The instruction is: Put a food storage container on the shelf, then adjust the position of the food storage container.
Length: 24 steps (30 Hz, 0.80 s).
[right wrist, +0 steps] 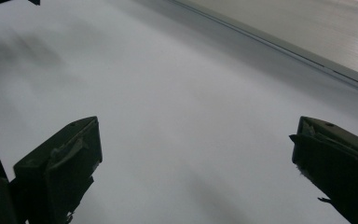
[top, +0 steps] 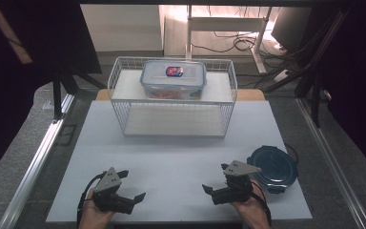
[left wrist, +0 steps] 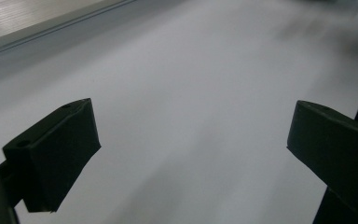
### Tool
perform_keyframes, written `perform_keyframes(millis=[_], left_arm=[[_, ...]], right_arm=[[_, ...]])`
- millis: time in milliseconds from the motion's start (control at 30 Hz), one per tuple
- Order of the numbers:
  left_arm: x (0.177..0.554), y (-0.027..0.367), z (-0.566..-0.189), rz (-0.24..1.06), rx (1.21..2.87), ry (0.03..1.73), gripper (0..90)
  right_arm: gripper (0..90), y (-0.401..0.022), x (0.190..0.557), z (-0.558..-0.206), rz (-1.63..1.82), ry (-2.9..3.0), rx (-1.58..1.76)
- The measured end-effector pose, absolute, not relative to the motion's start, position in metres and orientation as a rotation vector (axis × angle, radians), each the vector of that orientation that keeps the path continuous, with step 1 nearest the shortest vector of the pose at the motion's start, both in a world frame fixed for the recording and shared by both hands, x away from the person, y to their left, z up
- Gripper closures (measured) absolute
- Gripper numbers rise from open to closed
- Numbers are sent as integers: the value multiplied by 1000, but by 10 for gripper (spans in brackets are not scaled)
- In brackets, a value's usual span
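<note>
Grippers rest low on the white table mat point(top: 171, 162), both with jaws spread wide and nothing between them. Nearest to them is a round dark-blue container lid point(top: 272, 168), lying flat at about four o'clock on the mat, just beside the right gripper point(top: 215, 179) and at its three o'clock. The left gripper point(top: 132, 184) sits near seven o'clock on the mat, well apart from the lid, its jaws pointing toward the right gripper. Each is held by a hand entering from six o'clock. In the left gripper view point(left wrist: 191, 144) and the right gripper view point(right wrist: 193, 158), only bare mat lies between the black jaws. At twelve o'clock stands a white wire basket point(top: 124, 109), and on its upper shelf sits a clear rectangular food container point(top: 173, 80) with a red-and-blue label on its closed lid.
</note>
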<state>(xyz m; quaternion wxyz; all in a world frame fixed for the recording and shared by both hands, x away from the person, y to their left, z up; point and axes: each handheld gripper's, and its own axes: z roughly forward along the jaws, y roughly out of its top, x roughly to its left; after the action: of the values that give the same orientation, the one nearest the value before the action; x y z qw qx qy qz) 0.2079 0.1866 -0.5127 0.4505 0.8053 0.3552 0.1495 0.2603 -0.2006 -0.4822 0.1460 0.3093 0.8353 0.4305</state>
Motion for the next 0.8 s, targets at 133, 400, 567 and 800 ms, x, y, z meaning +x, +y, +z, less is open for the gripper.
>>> perform_keyframes(millis=[133, 400, 567, 800], left_arm=[[208, 188, -512, 370, 1978, 874, 12], [211, 190, -515, 342, 1971, 893, 14], [212, 190, -516, 323, 1970, 897, 15], [214, 190, -517, 304, 1972, 900, 20]], right_arm=[[0, -202, 262, -479, 1201, 2392, 907], [40, -223, 272, -465, 1175, 2359, 1039], [387, -251, 280, -456, 1154, 2285, 1128], [775, -309, 294, -452, 1060, 2177, 1241]])
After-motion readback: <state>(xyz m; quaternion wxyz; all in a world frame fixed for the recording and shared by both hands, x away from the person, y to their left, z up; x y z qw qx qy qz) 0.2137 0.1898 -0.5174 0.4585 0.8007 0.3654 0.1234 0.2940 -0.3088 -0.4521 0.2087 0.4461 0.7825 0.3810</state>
